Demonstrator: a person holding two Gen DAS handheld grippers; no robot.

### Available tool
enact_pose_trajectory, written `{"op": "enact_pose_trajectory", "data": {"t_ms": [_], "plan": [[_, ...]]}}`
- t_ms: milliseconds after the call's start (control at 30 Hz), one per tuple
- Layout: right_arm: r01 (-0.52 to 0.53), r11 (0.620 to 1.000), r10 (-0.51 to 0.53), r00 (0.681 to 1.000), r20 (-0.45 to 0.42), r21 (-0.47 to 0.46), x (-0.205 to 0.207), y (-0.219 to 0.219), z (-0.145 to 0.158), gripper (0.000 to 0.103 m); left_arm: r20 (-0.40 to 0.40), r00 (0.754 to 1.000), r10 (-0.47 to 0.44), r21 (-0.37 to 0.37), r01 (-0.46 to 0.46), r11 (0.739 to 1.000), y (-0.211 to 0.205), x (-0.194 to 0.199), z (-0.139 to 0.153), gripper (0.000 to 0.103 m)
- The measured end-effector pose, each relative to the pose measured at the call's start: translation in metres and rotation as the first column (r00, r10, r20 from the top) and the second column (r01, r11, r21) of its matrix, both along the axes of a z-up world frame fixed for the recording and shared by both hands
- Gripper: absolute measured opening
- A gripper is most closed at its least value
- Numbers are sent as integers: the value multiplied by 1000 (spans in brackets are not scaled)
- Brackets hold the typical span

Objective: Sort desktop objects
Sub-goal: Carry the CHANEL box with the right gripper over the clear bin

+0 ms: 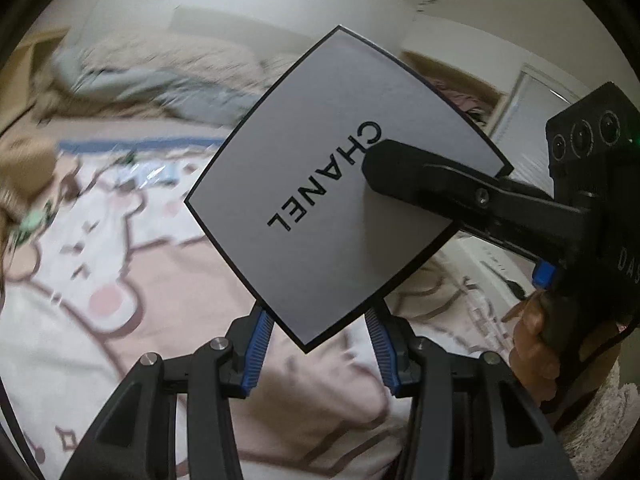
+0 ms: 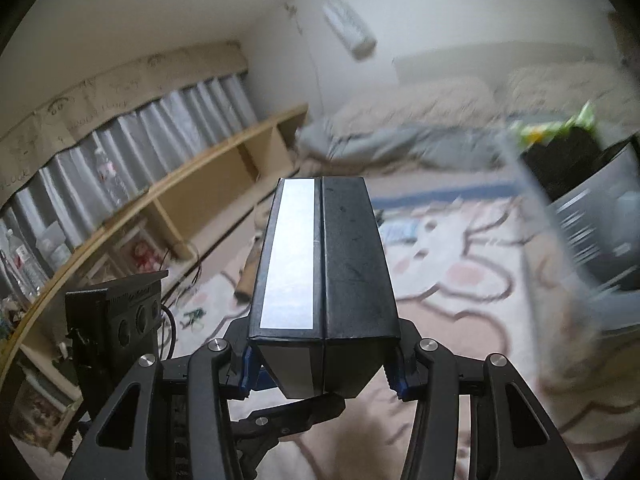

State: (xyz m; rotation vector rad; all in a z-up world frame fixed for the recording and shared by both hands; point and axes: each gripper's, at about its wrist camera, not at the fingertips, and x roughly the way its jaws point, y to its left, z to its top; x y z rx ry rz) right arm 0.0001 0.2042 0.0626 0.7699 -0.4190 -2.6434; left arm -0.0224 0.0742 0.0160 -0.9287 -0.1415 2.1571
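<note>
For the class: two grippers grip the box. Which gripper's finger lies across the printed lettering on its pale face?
The right gripper: its black finger reaches in from the side over the box lettering. The left gripper clamps the box's bottom corner, below the lettering.

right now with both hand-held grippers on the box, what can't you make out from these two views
- Left wrist view: the white-faced box hides the desk and rug straight ahead; the right hand-held gripper covers part of its lettering.
- Right wrist view: the same box's black side blocks the floor behind it.
- Right wrist view: the container at the right edge is smeared and cut off; contents unreadable.
- Both views: the bedding is motion-blurred.
- Where the box will go: not shown.
</note>
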Motion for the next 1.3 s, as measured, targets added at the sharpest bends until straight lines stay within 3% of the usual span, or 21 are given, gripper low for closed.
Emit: {"op": "enact_pose_trajectory", "data": {"t_ms": [333,533,767,967,1167,1300], "plan": [[161,987,-156,980,-125,25,40,90,50,51,-106,985,-140,39,145,989,101,9,58,47],[220,973,-228,964,-138,-68,19,146,73,51,-156,976,-153,64,165,984,146,-16,88,47],[273,922,-296,954,-46,-273,-54,196,73,51,-139,985,-102,72,113,991,171,-87,105,47],[364,867,-353,931,96,-341,-111,220,47,51,-58,998,-31,57,34,998,172,-146,92,47],[446,824,-384,893,234,-350,-145,225,14,51,-21,1000,20,36,-20,999,162,-164,67,47],[473,830,-406,876,262,-295,-151,217,7,51,-3,1000,22,25,-22,999,155,-166,55,47]]}}
